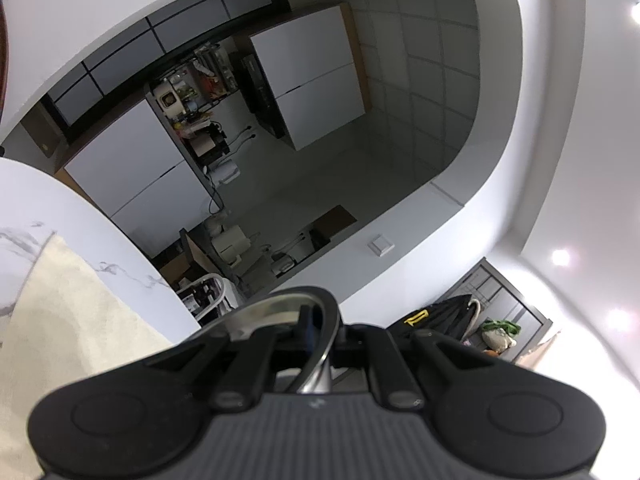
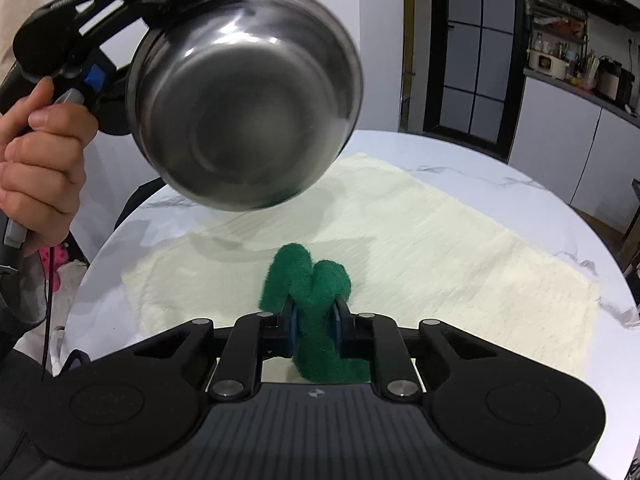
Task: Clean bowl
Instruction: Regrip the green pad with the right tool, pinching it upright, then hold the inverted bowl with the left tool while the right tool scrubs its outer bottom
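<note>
A shiny steel bowl (image 2: 244, 92) hangs in the air above the table, tilted with its opening toward the right wrist camera. My left gripper (image 2: 132, 36) is shut on the bowl's rim at its upper left. In the left wrist view only the bowl's rim (image 1: 320, 320) shows between the fingers of the left gripper (image 1: 320, 336). My right gripper (image 2: 314, 320) is shut on a folded green scouring pad (image 2: 308, 284), held low over the table, below and apart from the bowl.
A cream towel (image 2: 400, 248) is spread over the round white marble table (image 2: 560, 200); it also shows in the left wrist view (image 1: 60, 320). A kitchen counter with appliances (image 2: 580, 68) stands at the back right. A dark-framed door (image 2: 472, 40) is behind the table.
</note>
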Demonstrator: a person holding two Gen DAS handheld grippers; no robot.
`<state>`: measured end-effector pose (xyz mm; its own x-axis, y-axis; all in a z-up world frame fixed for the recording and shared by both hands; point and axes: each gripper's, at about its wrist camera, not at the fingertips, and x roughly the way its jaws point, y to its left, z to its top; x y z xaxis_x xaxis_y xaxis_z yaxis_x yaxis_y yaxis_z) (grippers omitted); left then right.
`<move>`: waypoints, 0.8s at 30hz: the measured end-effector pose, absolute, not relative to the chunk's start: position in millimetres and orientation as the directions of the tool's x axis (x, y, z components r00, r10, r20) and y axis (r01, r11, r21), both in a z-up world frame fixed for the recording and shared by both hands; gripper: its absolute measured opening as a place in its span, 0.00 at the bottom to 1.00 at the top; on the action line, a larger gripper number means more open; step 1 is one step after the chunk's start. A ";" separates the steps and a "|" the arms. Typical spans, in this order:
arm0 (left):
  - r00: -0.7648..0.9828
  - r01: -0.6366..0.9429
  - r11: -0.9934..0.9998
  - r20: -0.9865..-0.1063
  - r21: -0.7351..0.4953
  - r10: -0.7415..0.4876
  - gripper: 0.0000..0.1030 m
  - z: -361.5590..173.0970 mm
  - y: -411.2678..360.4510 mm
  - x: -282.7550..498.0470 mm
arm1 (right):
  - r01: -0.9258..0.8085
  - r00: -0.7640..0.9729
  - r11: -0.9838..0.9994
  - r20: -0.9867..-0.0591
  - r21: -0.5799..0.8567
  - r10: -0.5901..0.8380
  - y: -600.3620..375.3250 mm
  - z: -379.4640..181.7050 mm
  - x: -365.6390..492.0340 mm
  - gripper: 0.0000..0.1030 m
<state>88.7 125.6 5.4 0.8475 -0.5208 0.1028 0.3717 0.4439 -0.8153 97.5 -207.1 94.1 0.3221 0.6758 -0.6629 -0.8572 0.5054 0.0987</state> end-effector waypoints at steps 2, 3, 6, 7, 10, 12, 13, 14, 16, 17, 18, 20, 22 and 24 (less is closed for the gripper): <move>0.855 0.361 0.452 0.096 -0.815 -0.511 0.06 5.3 126.0 88.7 | -0.852 0.341 0.515 -0.641 0.100 0.688 -212.8 98.4 99.0 0.14; 0.856 0.358 0.451 0.095 -0.817 -0.508 0.06 4.8 126.5 88.7 | -0.844 0.359 0.526 -0.619 0.104 0.698 -218.3 103.0 100.1 0.14; 0.855 0.358 0.443 0.097 -0.822 -0.510 0.06 3.4 126.7 88.9 | -0.823 0.423 0.557 -0.536 0.112 0.731 -235.4 118.1 100.9 0.14; 0.853 0.358 0.444 0.095 -0.821 -0.513 0.06 3.5 125.3 89.9 | -0.815 0.451 0.568 -0.491 0.112 0.745 -242.4 124.7 100.2 0.14; 0.846 0.364 0.446 0.091 -0.818 -0.525 0.06 4.6 121.3 92.1 | -0.814 0.498 0.574 -0.401 0.091 0.769 -250.5 137.0 92.6 0.14; 0.843 0.368 0.449 0.087 -0.814 -0.532 0.06 5.2 118.3 93.0 | -0.817 0.517 0.571 -0.342 0.075 0.785 -254.7 144.5 85.9 0.14; 0.841 0.368 0.448 0.086 -0.815 -0.535 0.06 5.1 116.7 93.7 | -0.822 0.517 0.565 -0.322 0.072 0.793 -256.0 147.1 83.4 0.14; 0.839 0.369 0.446 0.085 -0.816 -0.537 0.06 4.9 115.0 94.3 | -0.826 0.517 0.560 -0.302 0.068 0.801 -257.3 149.6 80.8 0.14; 0.836 0.367 0.447 0.079 -0.816 -0.543 0.06 3.6 111.8 95.9 | -0.839 0.509 0.542 -0.273 0.058 0.816 -258.1 153.1 75.6 0.14; 0.834 0.367 0.448 0.075 -0.815 -0.547 0.06 3.5 109.5 96.8 | -0.847 0.499 0.529 -0.266 0.050 0.825 -257.2 153.8 72.9 0.14; 0.832 0.368 0.449 0.073 -0.814 -0.550 0.06 3.8 107.1 97.6 | -0.856 0.489 0.516 -0.259 0.043 0.833 -256.4 154.5 70.2 0.14; 0.830 0.370 0.450 0.072 -0.813 -0.552 0.06 4.3 105.2 98.5 | -0.871 0.468 0.491 -0.259 0.030 0.845 -253.6 155.1 65.5 0.14; 0.833 0.367 0.451 0.072 -0.814 -0.549 0.06 5.0 104.1 99.1 | -0.877 0.458 0.480 -0.259 0.026 0.851 -250.3 154.5 62.5 0.14; 0.835 0.363 0.450 0.071 -0.816 -0.546 0.06 4.7 104.2 100.4 | -0.889 0.434 0.456 -0.261 0.029 0.863 -248.8 154.4 60.7 0.14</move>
<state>100.4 104.2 4.7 0.8347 -0.5462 0.0707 0.3634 0.4497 -0.8159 60.7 -248.8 154.4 0.4338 0.8625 -0.2605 -0.8895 0.4561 0.0289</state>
